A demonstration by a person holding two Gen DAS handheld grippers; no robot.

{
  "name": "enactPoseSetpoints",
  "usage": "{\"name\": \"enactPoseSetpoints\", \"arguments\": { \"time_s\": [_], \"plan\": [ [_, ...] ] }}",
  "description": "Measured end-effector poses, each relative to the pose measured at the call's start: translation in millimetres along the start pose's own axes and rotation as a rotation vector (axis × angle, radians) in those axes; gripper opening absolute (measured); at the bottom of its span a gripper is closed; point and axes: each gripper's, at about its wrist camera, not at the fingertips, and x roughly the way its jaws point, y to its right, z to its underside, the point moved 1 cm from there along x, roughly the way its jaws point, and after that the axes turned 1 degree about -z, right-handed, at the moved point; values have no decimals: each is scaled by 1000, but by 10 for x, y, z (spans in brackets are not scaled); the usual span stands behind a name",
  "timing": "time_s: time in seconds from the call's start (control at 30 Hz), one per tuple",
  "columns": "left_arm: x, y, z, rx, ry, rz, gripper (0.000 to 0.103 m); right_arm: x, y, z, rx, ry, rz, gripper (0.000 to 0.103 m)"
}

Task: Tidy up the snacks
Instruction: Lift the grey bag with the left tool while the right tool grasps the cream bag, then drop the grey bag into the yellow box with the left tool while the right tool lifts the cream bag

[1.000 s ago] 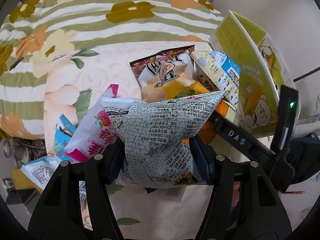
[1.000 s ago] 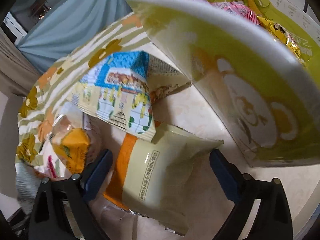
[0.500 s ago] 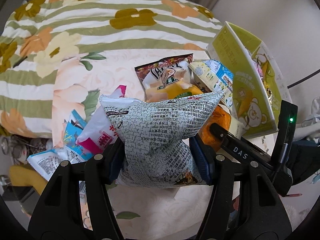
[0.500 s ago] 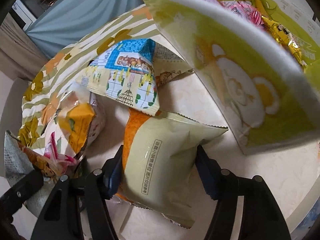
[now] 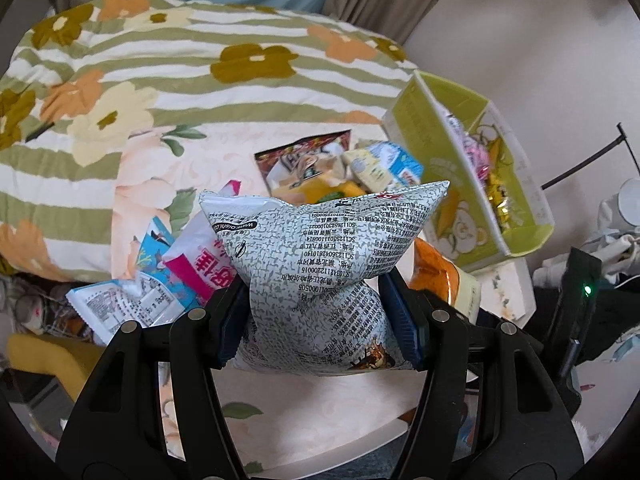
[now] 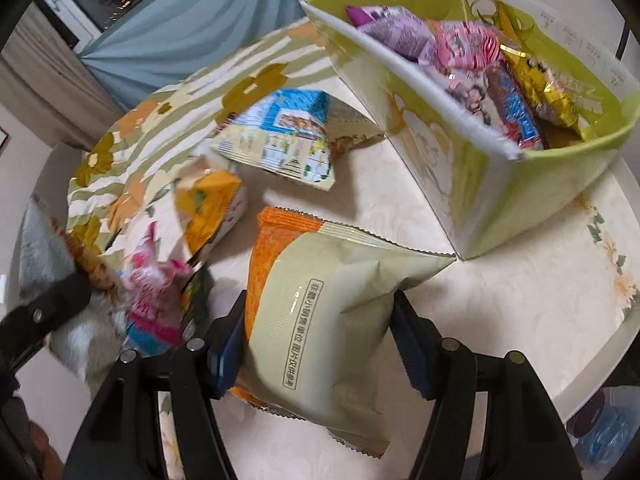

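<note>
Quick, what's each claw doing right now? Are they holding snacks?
Left claw: closed on the grey printed snack bag.
Right claw: closed on the cream and orange snack bag.

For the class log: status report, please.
Left gripper shut on grey bag. Right gripper shut on cream bag. Green box ahead, part full. Path clear.

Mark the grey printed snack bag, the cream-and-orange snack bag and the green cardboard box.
grey printed snack bag (image 5: 320, 248): left wrist view, upper printed face.
cream-and-orange snack bag (image 6: 320, 320): right wrist view, cream middle panel.
green cardboard box (image 6: 460, 168): right wrist view, near side wall.
</note>
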Motion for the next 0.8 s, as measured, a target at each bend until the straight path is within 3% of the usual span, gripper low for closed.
{"name": "enactPoseSetpoints", "arguments": {
  "time_s": [0.2, 0.43, 0.8],
  "plan": [
    [-199, 140, -66, 18, 53, 17, 59, -420, -93, -54, -75, 87, -14, 62],
    [-315, 477, -169, 32, 103, 19, 59, -851, 68, -270, -116, 176, -55, 62],
    [-42, 1619, -523, 48, 172, 23, 59, -1296, 882, -1087, -183, 262, -81, 62]
  ]
}}
